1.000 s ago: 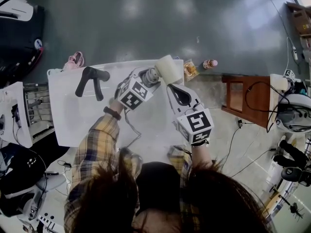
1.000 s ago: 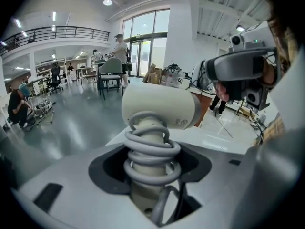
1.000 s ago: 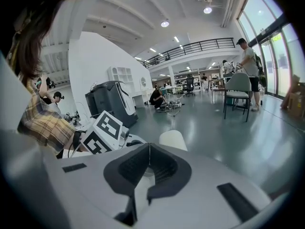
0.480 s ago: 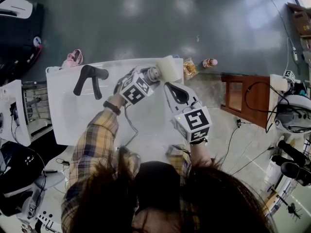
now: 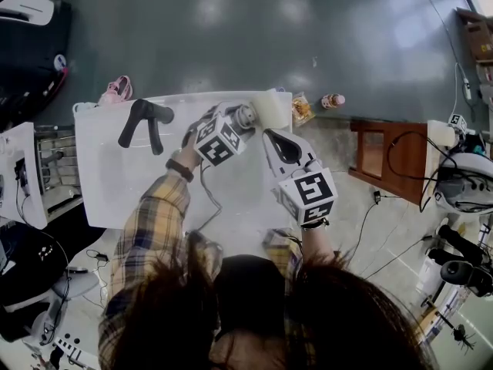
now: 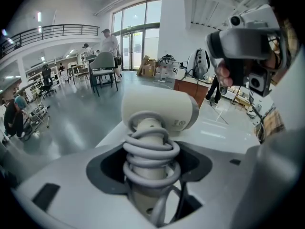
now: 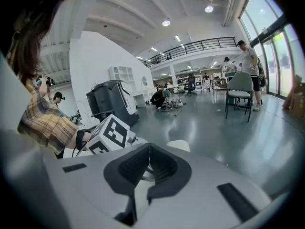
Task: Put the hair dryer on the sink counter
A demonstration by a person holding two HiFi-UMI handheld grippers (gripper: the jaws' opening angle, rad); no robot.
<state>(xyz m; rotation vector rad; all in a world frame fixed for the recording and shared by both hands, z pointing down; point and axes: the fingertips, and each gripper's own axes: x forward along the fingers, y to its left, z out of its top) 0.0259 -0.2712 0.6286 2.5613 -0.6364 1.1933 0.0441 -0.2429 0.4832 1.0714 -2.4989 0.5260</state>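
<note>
The cream hair dryer is at the far right edge of the white sink counter. My left gripper is shut on its handle, where the grey cord is wound in coils. In the left gripper view the dryer's head stands above the jaws and the coiled handle sits between them. My right gripper is just right of the dryer, shut with nothing in it. In the right gripper view its pads meet at the right gripper, with the dryer just beyond.
A black faucet stands at the counter's far left. The grey cord trails across the counter toward me. On the floor beyond lie a snack bag, a bottle and a pink shoe. A wooden stool stands right.
My left gripper has shifted the hair dryer slightly away from me and to the right. The right gripper has barely moved.
</note>
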